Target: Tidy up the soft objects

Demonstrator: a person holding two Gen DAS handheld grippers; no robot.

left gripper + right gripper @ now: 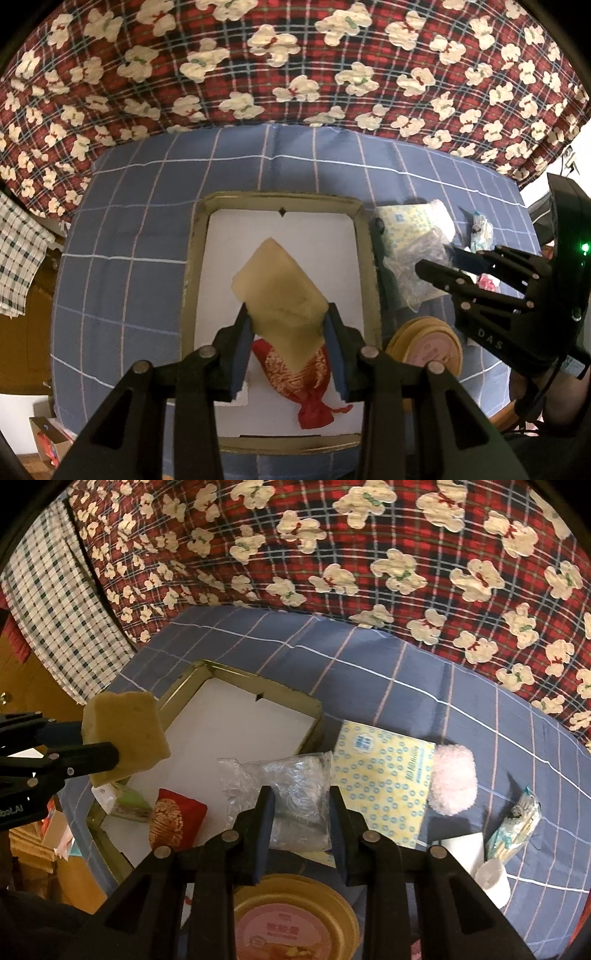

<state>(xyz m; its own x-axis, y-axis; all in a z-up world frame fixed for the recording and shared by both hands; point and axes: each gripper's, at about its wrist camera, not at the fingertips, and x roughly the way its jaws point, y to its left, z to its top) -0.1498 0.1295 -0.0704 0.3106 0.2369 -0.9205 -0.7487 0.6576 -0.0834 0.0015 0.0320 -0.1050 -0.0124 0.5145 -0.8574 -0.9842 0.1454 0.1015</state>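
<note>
Blue checked cloth point(129, 236) covers the work surface, with a red plaid blanket printed with white bears point(295, 66) filling the upper part of both views. At the centre of the left wrist view sits a shallow tray point(192, 266) with a white floor. The left gripper point(290, 332) is clamped on a tan sponge block point(280, 291), which hangs above the tray, over a red and gold pouch point(299, 373) lying at the tray's lower end. In the right wrist view the same sponge appears at the left edge, clear of the tray floor.

The right gripper point(301, 823) hovers over a crumpled clear plastic bag point(284, 794) just right of the tray; its jaws stand narrowly apart and nothing seems pinched between them. Right of the bag lie a yellow patterned pack point(384, 775), a pink fluffy ball point(454, 779) and a small wrapped packet point(517, 823). A round lidded tub point(295, 923) sits at the lower edge.

Risks, judged from this: the sponge is squeezed near one end, so it could spring or bounce out on release, or land on the pouch and sit tilted. The slippery bag may slide away from the right gripper's fingers.
</note>
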